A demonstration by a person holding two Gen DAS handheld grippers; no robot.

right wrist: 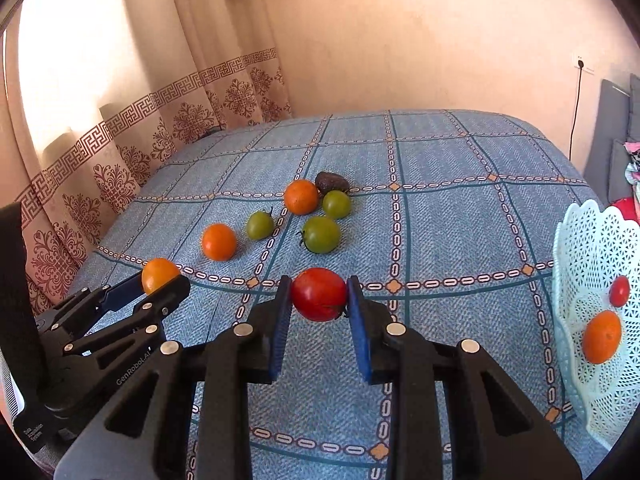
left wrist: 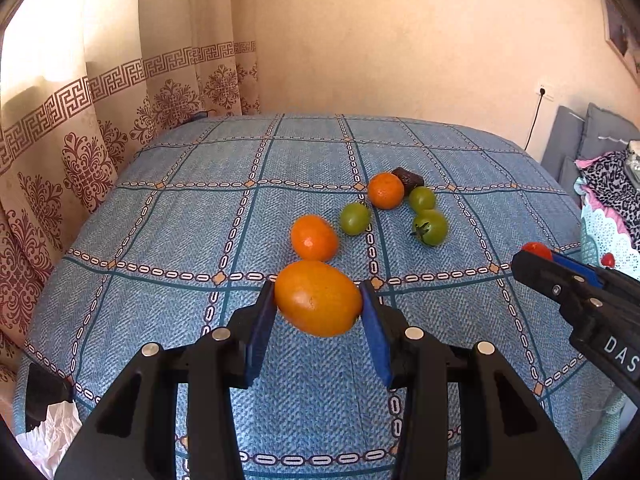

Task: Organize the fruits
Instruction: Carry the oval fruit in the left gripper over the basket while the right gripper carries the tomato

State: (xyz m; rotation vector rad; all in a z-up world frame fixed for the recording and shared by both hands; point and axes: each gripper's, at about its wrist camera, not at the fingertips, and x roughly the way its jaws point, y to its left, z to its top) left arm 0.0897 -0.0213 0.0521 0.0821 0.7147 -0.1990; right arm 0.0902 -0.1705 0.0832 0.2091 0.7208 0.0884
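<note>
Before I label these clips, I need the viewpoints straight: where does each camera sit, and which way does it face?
Left wrist: rides the left gripper, looking forward across the blue tablecloth at the wall; its fingers clamp an orange; the right gripper enters at right.
Right wrist: rides the right gripper, facing likewise; its fingers clamp a red tomato; the white basket stands at right.
Shared: the loose fruit, curtain, each other's gripper.

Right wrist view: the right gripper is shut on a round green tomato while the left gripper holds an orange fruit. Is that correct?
Not quite. In the right wrist view the right gripper is shut on a round red tomato, not a green one. The left gripper does hold the orange fruit.
</note>
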